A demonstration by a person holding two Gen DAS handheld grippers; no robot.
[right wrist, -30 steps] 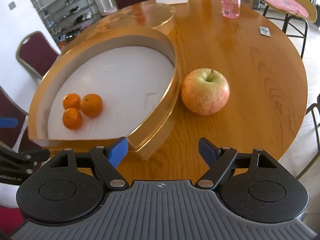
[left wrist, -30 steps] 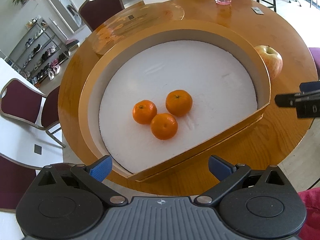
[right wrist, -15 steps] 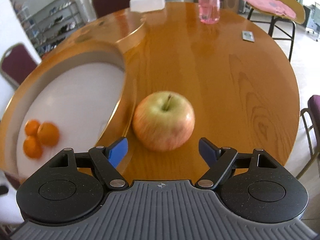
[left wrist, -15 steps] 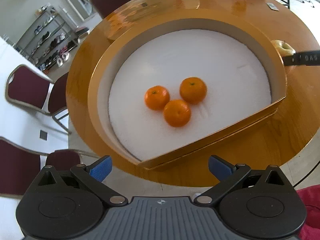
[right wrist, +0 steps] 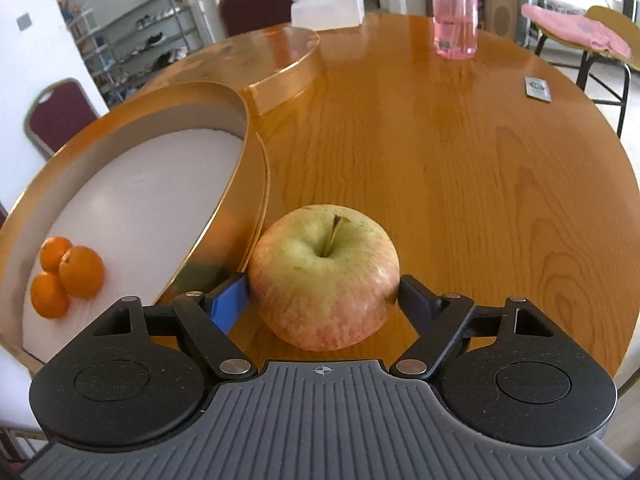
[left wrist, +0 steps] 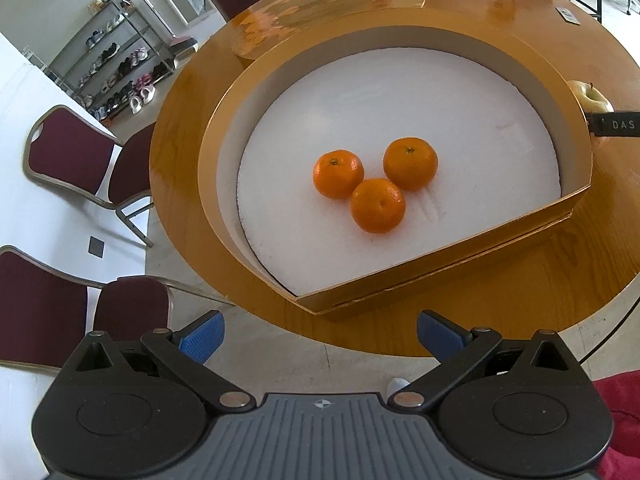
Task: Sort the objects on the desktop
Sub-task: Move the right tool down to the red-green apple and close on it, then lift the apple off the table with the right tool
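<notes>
On the round wooden bench [right wrist: 460, 168], the right gripper [right wrist: 322, 300] angles down, fingers straddling the apple [right wrist: 324, 276], contact unclear; left gripper [left wrist: 318, 334] hovers released.

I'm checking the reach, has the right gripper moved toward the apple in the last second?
Yes. The right gripper has closed in on the apple beside the gold box; the apple now sits between its fingers, filling the gap.

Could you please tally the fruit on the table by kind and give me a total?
Oranges: 3, all in the gold box
Apple: 1, on the table beside the box, between the right gripper fingers
Total: 4 pieces of fruit
</notes>
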